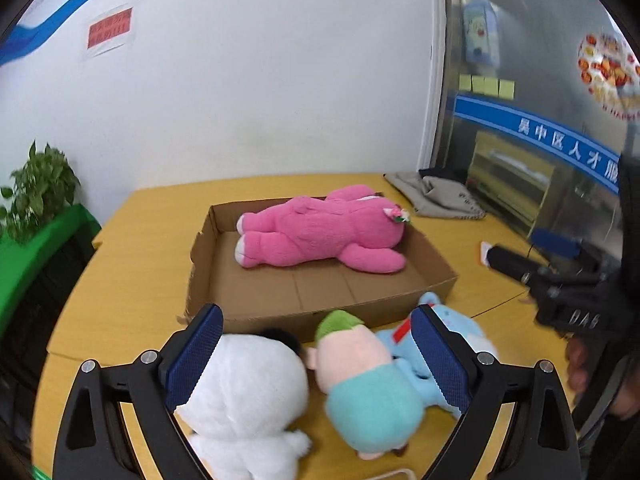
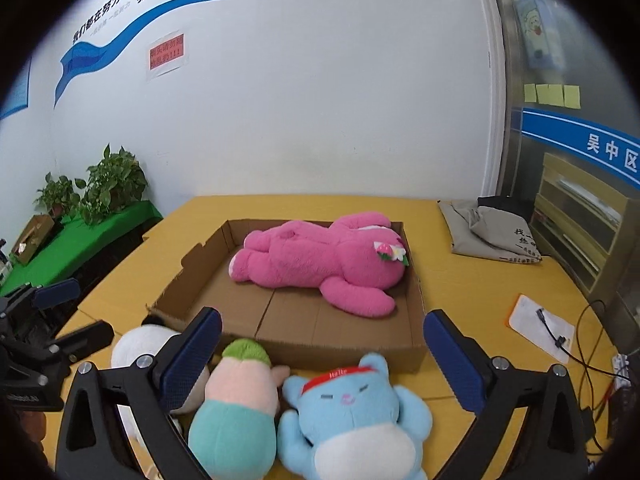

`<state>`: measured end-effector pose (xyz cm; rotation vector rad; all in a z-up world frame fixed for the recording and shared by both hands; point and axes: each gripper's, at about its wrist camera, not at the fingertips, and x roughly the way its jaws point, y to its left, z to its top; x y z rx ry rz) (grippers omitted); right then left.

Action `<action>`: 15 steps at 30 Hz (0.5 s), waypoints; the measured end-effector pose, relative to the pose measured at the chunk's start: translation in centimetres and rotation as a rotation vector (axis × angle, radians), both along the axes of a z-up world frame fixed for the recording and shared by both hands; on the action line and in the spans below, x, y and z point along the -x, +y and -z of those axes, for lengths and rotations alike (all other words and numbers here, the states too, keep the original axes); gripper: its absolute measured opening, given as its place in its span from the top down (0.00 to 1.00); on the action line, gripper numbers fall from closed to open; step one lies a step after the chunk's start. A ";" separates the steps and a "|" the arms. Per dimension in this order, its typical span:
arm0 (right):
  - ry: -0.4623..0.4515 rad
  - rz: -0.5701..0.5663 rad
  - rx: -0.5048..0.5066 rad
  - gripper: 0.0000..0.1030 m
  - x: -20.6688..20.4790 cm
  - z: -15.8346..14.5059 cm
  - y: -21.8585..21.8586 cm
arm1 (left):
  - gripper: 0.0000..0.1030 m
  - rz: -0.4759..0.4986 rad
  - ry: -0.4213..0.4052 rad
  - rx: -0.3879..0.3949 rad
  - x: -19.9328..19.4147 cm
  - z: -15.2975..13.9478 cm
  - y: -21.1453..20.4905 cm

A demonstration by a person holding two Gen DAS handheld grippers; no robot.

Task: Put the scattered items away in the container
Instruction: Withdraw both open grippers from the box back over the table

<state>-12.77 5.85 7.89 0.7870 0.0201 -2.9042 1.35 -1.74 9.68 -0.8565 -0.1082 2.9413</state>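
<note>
A shallow cardboard box [image 1: 320, 312] [image 2: 344, 346] sits mid-table with a pink plush bear [image 1: 320, 232] [image 2: 320, 260] lying in it. In front of the box lie a white plush [image 1: 248, 392] [image 2: 136, 344], a green-capped plush in a teal outfit [image 1: 360, 380] [image 2: 236, 404] and a blue bear with a red headband [image 1: 436, 336] [image 2: 352, 412]. My left gripper [image 1: 316, 356] is open above the white and green-capped plushes. My right gripper [image 2: 324, 356] is open above the green-capped plush and the blue bear. Each gripper shows in the other's view: the right [image 1: 560, 284], the left [image 2: 44, 340].
The table [image 1: 132, 264] [image 2: 472, 292] is yellow. A grey cloth bag [image 1: 440, 196] [image 2: 488, 232] lies at the back right. A white card [image 2: 540, 326] and black cables [image 2: 588, 364] lie at the right. Potted plants [image 2: 108, 188] stand on a green shelf at the left.
</note>
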 end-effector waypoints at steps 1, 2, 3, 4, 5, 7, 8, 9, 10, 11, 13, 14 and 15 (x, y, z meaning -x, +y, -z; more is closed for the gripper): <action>-0.001 0.000 -0.007 0.02 -0.3 0.2 -0.2 | 0.06 -0.002 0.006 -0.012 -0.5 0.0 0.0; -0.003 -0.004 -0.012 0.02 -0.8 0.4 -0.3 | 0.06 -0.001 0.010 -0.018 -0.9 0.1 0.1; -0.006 -0.005 -0.014 0.02 -1.3 0.5 -0.4 | 0.06 0.002 0.007 -0.019 -1.3 0.1 0.2; -0.008 -0.003 -0.014 0.02 -1.5 0.7 -0.4 | 0.06 0.006 0.004 -0.018 -1.3 0.1 0.4; -0.013 0.001 -0.013 0.02 -1.7 0.9 -0.4 | 0.06 0.007 0.002 -0.016 -1.4 0.2 0.5; -0.022 0.002 -0.009 0.02 -2.1 1.2 -0.4 | 0.06 0.012 -0.001 -0.019 -1.5 0.2 0.6; -0.025 0.004 -0.007 0.02 -2.2 1.3 -0.4 | 0.06 0.016 -0.002 -0.022 -1.5 0.3 0.7; -0.026 0.006 -0.005 0.02 -2.2 1.4 -0.4 | 0.06 0.023 -0.003 -0.023 -1.6 0.4 0.8; -0.028 0.007 -0.003 0.02 -2.3 1.5 -0.4 | 0.06 0.027 -0.006 -0.022 -1.6 0.5 0.9; -0.029 0.009 -0.001 0.02 -2.3 1.5 -0.4 | 0.06 0.028 -0.008 -0.020 -1.6 0.5 0.9; -0.034 0.010 0.001 0.02 -2.3 1.7 -0.4 | 0.06 0.028 -0.013 -0.021 -1.5 0.7 1.0; -0.035 0.007 0.004 0.02 -2.3 1.8 -0.4 | 0.06 0.031 -0.016 -0.025 -1.4 0.8 1.0; -0.038 0.005 0.005 0.02 -2.2 1.9 -0.4 | 0.06 0.032 -0.019 -0.027 -1.4 0.8 1.0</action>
